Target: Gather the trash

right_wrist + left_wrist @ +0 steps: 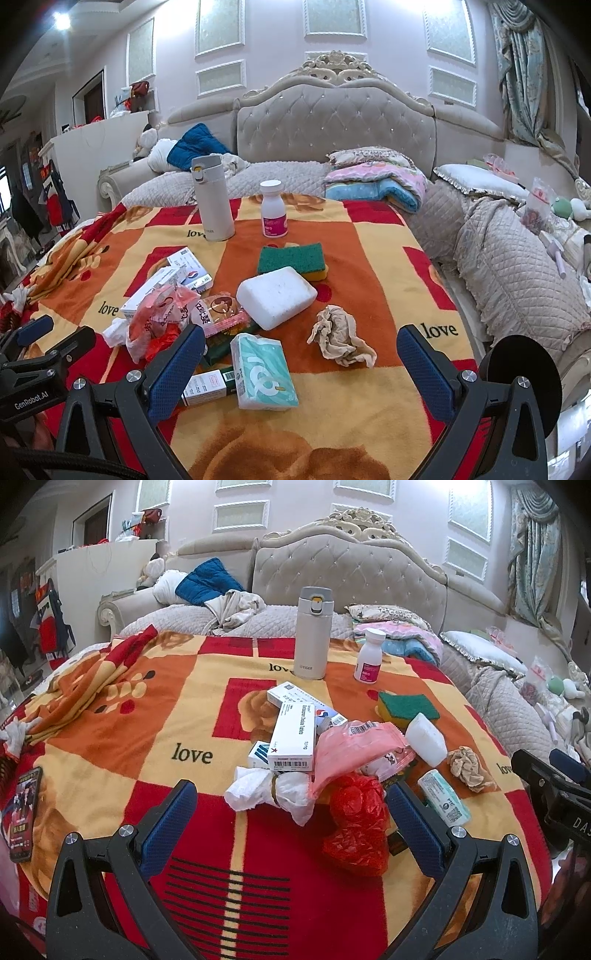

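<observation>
You held both grippers, left gripper (291,805) and right gripper (301,354), wide open and empty, near the blanket's (147,738) front edge, ready to grab litter.

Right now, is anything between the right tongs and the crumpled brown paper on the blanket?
Nothing visible. The right tongs are open, and the crumpled brown paper lies ahead of the gap on bare blanket. The tissue pack sits beside it, toward the left finger, apart from it.

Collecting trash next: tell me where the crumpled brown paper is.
The crumpled brown paper lies on the blanket, right of the tissue pack and just in front of the white foam block.
</observation>
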